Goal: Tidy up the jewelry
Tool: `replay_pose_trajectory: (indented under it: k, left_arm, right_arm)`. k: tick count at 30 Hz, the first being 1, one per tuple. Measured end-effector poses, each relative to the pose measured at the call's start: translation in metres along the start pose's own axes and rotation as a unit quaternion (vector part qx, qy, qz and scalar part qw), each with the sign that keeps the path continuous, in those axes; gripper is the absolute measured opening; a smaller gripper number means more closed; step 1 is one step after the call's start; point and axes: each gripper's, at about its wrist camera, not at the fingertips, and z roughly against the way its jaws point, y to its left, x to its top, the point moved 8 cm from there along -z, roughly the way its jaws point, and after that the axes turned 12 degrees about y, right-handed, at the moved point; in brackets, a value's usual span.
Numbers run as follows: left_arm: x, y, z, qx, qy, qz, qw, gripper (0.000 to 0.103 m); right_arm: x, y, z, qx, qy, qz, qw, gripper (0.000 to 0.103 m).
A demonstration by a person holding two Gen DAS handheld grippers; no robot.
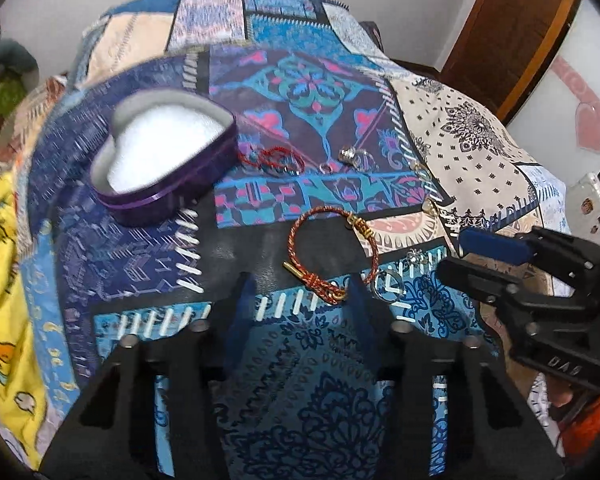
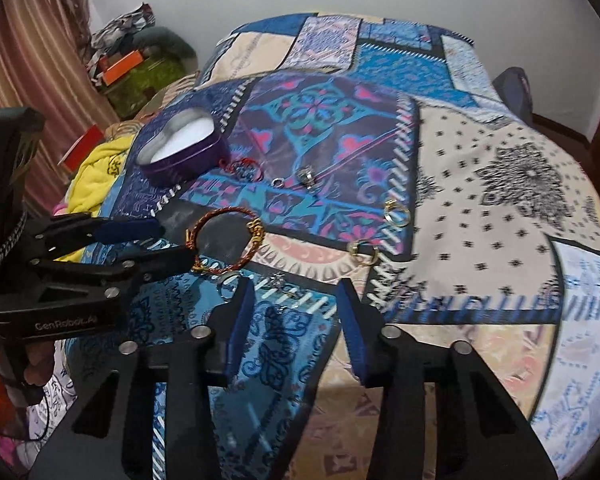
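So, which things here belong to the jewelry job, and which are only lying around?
For the job:
- purple heart box, open
- red-gold braided bracelet
- thin red bracelet
- silver ring
- two gold rings
- left gripper, right gripper

Lying about:
- patchwork bedspread
- yellow cloth
- striped curtain

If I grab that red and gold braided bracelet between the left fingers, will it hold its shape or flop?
The braided bracelet looks like woven cord, so it will probably sag rather than stay round. Its metal end piece may dangle and swing. It looks light, and the braid should grip well, but the soft quilt may give under the open left gripper.
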Motion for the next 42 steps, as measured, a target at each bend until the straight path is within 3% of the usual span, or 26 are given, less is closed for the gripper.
replay_pose_trajectory:
  k: [9,12,16,24,34,42]
  left_arm:
    - [0.002,-0.01,-0.006,-0.037,0.015,0.0,0.9992,0.029]
    - [0.006,-0.006,-0.01,-0.035,0.015,0.014,0.9992,0.015]
    - [0.011,-0.002,-0.012,-0.044,0.017,0.038,0.9982,0.008]
    - [0.012,0.003,-0.004,-0.056,0.014,0.057,0.9967,0.007]
    - [0.019,0.003,0.048,-0.029,-0.053,0.044,0.9972,0.007]
    - [0.026,0.019,0.098,0.005,-0.122,0.042,0.9917,0.007]
  right_arm:
    - [0.002,0.002,-0.015,0.011,0.017,0.005,1.0,0.024]
    - [0.003,0.003,-0.019,0.011,0.019,0.005,1.0,0.021]
    - [0.006,0.001,-0.022,0.009,0.016,-0.003,1.0,0.012]
    - [0.008,0.001,-0.013,0.012,0.008,-0.008,1.0,0.01]
    - [0.023,0.011,0.019,0.006,-0.035,0.0,0.999,0.01]
    - [0.039,0.029,0.042,0.0,-0.07,0.019,0.997,0.01]
